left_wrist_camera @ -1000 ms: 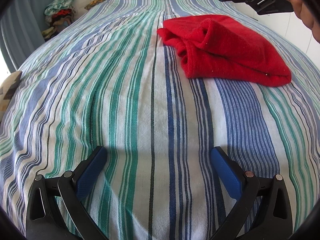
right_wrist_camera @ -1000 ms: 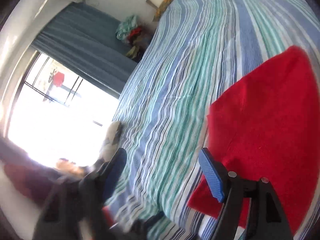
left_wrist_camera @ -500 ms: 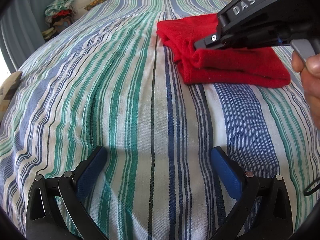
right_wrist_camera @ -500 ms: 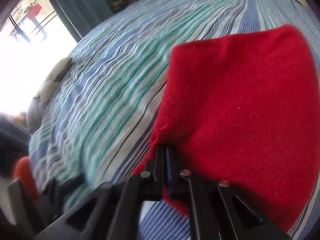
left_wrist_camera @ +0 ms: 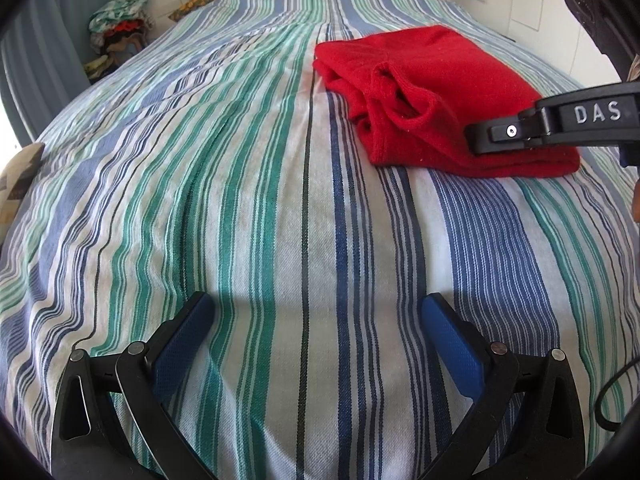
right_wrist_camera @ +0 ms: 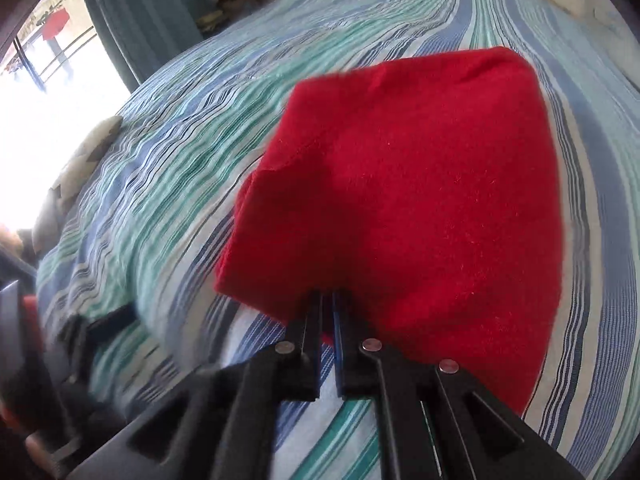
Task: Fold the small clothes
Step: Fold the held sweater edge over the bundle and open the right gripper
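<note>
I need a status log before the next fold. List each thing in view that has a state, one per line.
red garment: folded into a thick bundle, lying on the bed, near edge at the right gripper.
left gripper: fingers wide open, nothing between them, over bare bedspread.
right gripper: shut, tips at the garment's near edge; a pinch of cloth cannot be confirmed.
striped bedspread: spread out, slightly wrinkled.
curtain: drawn partly aside.

left gripper [left_wrist_camera: 316, 344], black frame with blue padded fingers [left_wrist_camera: 452, 344]: pointed steeply downward, jaws spread wide, nothing between them. right gripper [right_wrist_camera: 327, 300], same black-and-blue build: angled steeply down, jaws drawn together with only a thin slit showing, tips at the near edge of folded red fleece garment [right_wrist_camera: 420, 184]; grip on it not discernible.
</note>
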Action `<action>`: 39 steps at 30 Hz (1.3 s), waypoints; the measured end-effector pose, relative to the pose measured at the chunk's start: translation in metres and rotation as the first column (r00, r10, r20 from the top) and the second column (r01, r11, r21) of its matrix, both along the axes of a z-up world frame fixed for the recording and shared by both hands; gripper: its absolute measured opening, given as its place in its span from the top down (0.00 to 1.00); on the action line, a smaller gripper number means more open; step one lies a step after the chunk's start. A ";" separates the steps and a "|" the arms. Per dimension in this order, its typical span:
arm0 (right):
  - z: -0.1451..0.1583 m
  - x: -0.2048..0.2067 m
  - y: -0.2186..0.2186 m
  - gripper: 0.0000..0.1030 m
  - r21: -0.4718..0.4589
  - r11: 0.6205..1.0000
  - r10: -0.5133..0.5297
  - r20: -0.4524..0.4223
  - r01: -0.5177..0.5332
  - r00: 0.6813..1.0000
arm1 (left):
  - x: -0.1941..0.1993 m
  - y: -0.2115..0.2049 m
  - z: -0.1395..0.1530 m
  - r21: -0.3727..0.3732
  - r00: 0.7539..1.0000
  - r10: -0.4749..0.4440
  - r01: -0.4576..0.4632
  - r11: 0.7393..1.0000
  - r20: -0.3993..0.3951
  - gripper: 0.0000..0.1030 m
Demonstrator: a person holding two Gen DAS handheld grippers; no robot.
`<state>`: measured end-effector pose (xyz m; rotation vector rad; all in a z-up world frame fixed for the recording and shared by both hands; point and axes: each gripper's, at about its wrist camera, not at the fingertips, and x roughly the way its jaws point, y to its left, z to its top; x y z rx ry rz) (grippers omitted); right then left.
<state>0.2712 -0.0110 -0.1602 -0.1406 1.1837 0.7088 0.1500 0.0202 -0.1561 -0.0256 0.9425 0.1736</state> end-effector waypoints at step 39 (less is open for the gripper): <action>-0.023 0.108 -0.095 0.24 0.313 0.887 -0.248 -0.300 0.341 0.921 | 0.177 0.032 0.014 -0.489 0.982 0.008 -0.100 0.866 -0.187 0.17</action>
